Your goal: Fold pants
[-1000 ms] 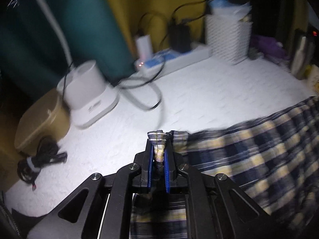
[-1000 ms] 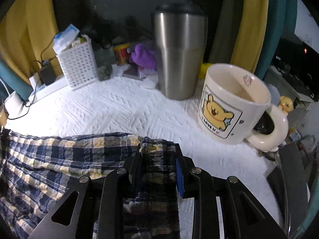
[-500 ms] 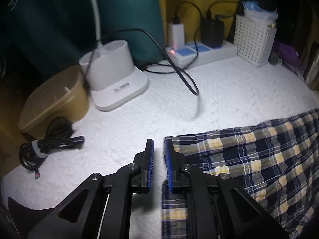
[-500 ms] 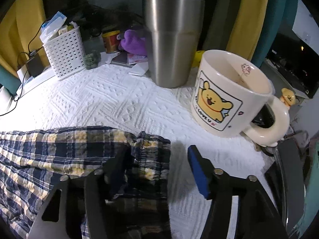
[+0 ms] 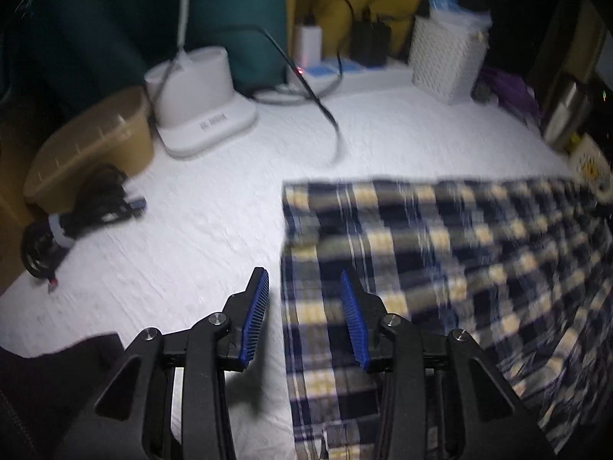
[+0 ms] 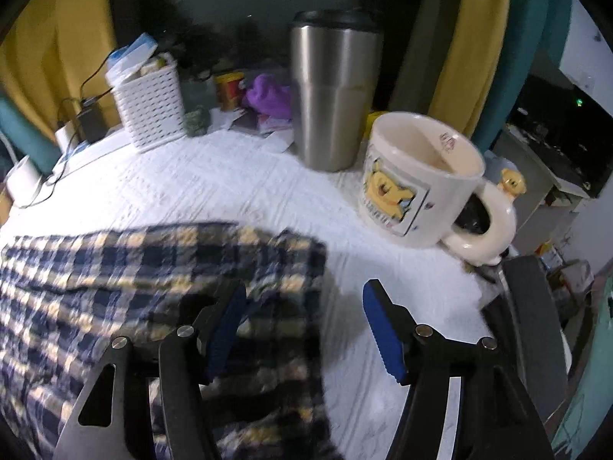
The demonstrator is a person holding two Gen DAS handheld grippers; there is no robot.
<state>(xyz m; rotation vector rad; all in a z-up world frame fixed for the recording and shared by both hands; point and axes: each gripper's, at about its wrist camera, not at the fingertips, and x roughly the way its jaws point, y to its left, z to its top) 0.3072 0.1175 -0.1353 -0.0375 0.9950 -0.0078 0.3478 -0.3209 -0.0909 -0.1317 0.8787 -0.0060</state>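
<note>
Left gripper jaws just been opening, straddling edge of plaid pants, pads clear, on white cloth.

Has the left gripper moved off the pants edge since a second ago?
Yes. The left gripper released the plaid pants, jaws just opening, and backed away from the white lamp base.

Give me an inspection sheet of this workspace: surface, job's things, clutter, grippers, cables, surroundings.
Surface: white textured cloth covers the table.
Job's things: plaid pants lie flat, released.
Clutter: steel tumbler, bear mug, white basket, lamp base, tan box, purple thing.
Grippers: left gripper open, jaws have just been opening, over the pants' edge; right gripper open, jaws have just opened, pants' edge beneath.
Cables: power strip with plugs; loose black cable; coiled bundle.
Surroundings: yellow and teal curtains; dim.
</note>
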